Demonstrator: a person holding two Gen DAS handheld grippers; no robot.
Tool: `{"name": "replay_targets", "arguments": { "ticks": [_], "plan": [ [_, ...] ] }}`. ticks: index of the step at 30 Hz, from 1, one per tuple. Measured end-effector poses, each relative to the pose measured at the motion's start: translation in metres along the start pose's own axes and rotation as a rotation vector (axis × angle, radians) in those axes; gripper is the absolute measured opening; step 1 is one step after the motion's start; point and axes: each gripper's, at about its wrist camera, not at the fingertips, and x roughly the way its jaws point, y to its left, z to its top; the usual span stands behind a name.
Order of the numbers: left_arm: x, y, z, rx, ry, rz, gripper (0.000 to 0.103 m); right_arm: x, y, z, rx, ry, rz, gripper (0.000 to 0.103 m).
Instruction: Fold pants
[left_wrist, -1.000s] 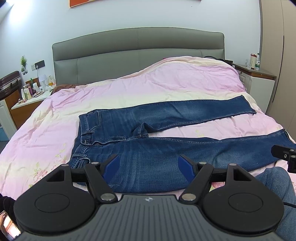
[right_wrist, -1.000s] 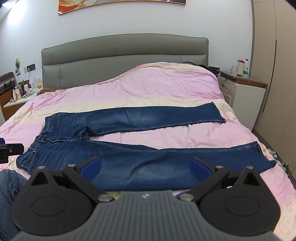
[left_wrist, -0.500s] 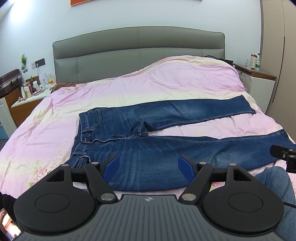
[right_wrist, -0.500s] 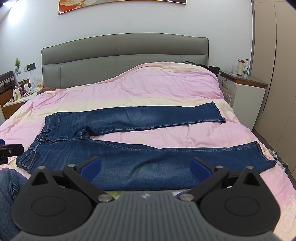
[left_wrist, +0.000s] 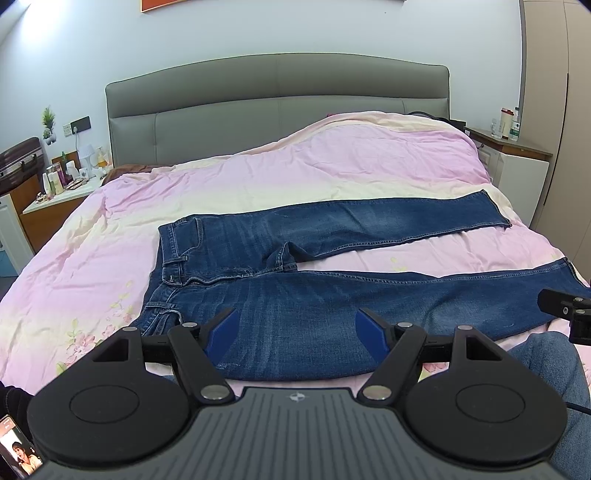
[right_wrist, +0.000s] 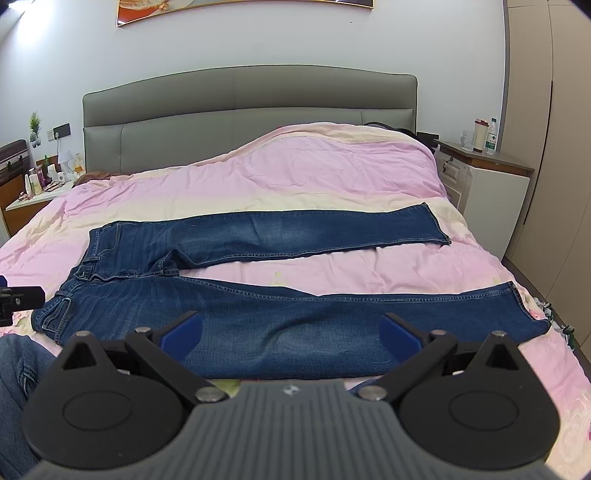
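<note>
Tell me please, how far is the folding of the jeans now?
Done: the jeans lie flat on the pink bedcover, waistband to the left, the two legs spread apart. In hand: nothing; the left gripper and the right gripper are both open above the near leg, holding no cloth. Left: every fold, starting probably with bringing one leg over the other.

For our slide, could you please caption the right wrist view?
Open right gripper above unfolded dark blue denim jeans on pink bedspread.
</note>
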Motion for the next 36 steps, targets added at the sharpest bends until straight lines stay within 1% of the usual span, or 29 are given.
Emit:
{"name": "replay_targets", "arguments": {
  "ticks": [31,34,36],
  "plan": [
    [-0.0033,0.0041,0.0011,-0.003,-0.002,0.002,0.085,0.0021,0.006,-0.0004,-0.02,-0.002,-0.005,0.098],
    [-0.0018,0.0038,0.0026,0.012,0.001,-0.004,0.085,0.0029,0.0067,-0.0004,-0.02,-0.002,-0.005,0.098],
    [0.0003,0.0045,0.0056,0.046,-0.003,-0.003,0.085,0.0041,0.0046,0.0003,-0.017,-0.003,0.001,0.098]
  ]
}}
